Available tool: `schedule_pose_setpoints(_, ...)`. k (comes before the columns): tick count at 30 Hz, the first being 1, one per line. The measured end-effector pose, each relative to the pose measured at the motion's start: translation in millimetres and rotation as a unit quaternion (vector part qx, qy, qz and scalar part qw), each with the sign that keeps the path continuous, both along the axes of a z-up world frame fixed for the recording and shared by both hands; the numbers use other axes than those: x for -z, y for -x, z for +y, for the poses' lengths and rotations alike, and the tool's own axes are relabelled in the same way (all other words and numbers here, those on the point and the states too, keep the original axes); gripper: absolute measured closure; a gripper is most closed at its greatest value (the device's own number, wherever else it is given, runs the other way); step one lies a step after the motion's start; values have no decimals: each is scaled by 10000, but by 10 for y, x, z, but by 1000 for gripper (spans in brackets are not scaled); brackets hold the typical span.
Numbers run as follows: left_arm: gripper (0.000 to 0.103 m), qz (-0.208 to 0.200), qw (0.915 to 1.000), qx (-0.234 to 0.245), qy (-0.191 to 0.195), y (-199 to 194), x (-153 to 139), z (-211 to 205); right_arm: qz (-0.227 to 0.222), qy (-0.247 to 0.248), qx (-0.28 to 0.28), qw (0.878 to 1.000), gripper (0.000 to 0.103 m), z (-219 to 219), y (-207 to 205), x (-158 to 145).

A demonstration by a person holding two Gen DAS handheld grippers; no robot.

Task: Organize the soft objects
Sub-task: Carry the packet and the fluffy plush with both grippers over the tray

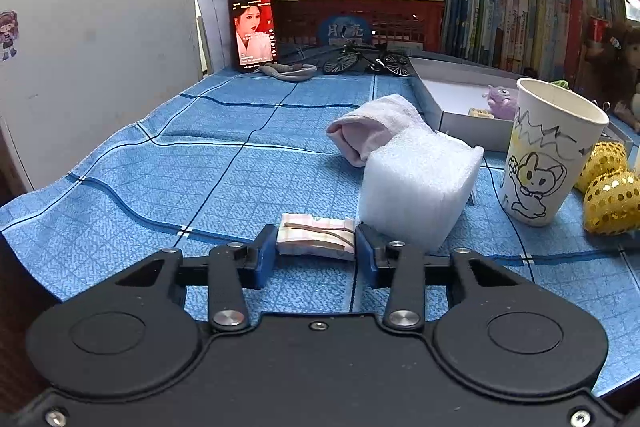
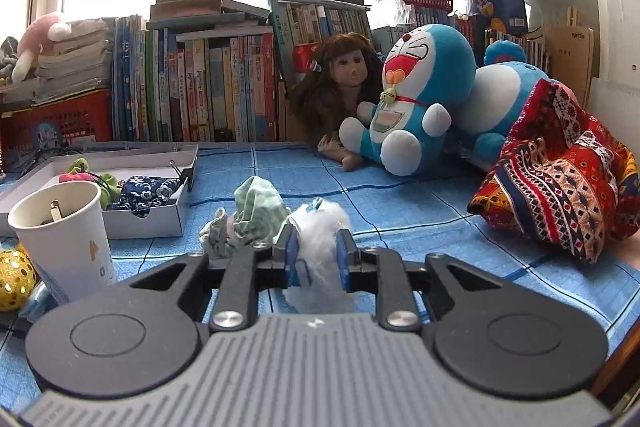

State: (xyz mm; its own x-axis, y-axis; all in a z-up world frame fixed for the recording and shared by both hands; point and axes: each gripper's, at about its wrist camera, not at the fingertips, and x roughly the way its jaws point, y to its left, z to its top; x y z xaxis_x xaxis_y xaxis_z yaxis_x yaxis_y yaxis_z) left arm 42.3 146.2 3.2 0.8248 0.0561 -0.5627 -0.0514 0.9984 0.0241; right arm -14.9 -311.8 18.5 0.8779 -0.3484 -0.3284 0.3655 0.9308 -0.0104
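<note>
Left gripper (image 1: 316, 247) clamped on folded pink cloth bundle (image 1: 316, 235), flat on blue tablecloth (image 1: 200, 167) just beside white foam roll (image 1: 416, 183). Right gripper (image 2: 316, 259) pinching white fluffy tuft (image 2: 322, 247), near crumpled green cloth (image 2: 248, 219)

Showing blue checked tablecloth (image 1: 224, 163) under pink-and-white plaid folded cloth (image 1: 316, 235), white foam block (image 1: 416, 187), white paper cup (image 1: 548, 155) bearing black-line cartoon, gold sequinned balls (image 1: 608, 195), blue-and-white plush (image 2: 416, 107), red patterned fabric (image 2: 560, 171).
</note>
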Motion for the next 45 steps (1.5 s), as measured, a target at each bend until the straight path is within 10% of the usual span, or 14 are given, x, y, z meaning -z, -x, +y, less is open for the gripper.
schedule_pose_setpoints(16,63,-148,9999,23,8,48,-126,31,516,-676,-144,9963,16,-225,-348,156)
schedule_pose_setpoints(19,63,-197,9998,45,25,34,-186,43,594,-895,-189,9940,20,-320,-423,147)
schedule_pose_setpoints(20,63,-221,9997,44,23,26,-207,45,639,-964,-212,9931,41,-340,-436,144)
schedule_pose_setpoints(23,64,-275,9996,98,19,-7,-292,34,666,-1025,-225,9922,54,-319,-405,89)
schedule_pose_setpoints(30,64,-592,9971,486,-26,-174,-658,-94,317,-664,-313,9968,54,-181,-310,-299)
schedule_pose_setpoints(45,64,-329,9847,1547,726,-1104,-1463,-551,478,-1483,-1549,9756,53,110,-1156,-1135)
